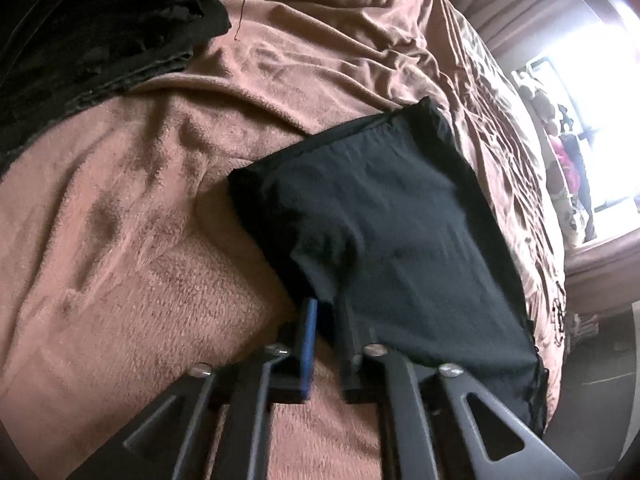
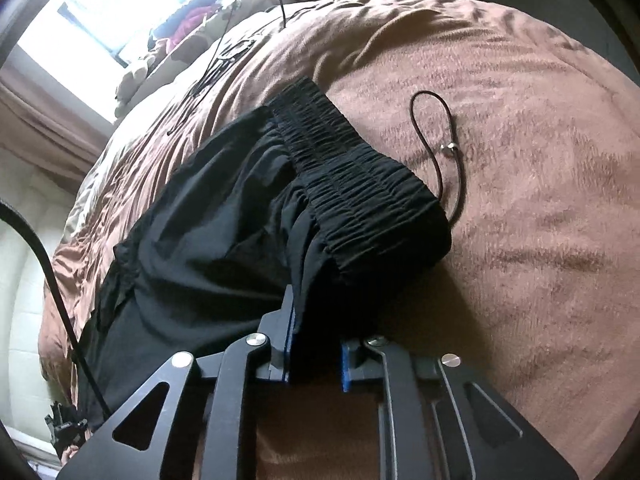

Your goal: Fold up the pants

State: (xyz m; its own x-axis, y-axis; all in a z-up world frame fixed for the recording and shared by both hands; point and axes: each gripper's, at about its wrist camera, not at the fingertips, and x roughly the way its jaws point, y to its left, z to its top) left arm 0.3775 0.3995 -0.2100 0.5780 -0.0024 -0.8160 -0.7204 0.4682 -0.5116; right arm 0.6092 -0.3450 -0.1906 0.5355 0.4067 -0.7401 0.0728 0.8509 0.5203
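The black pants [image 1: 384, 224] lie folded on a brown fleece blanket [image 1: 132, 240]. My left gripper [image 1: 326, 320] is shut on the near edge of the pants, with cloth between its blue-padded fingers. In the right wrist view the pants [image 2: 224, 224] show their gathered elastic waistband [image 2: 352, 176] on top. My right gripper [image 2: 316, 328] is shut on the near edge of the pants just below the waistband; the cloth hides its fingertips.
A pile of dark clothes [image 1: 92, 40] sits at the blanket's far left. A thin dark cord with a metal bead [image 2: 444, 152] lies on the blanket [image 2: 540, 200] beside the waistband. A bright window [image 2: 132, 4], cluttered sill and bed edge lie beyond.
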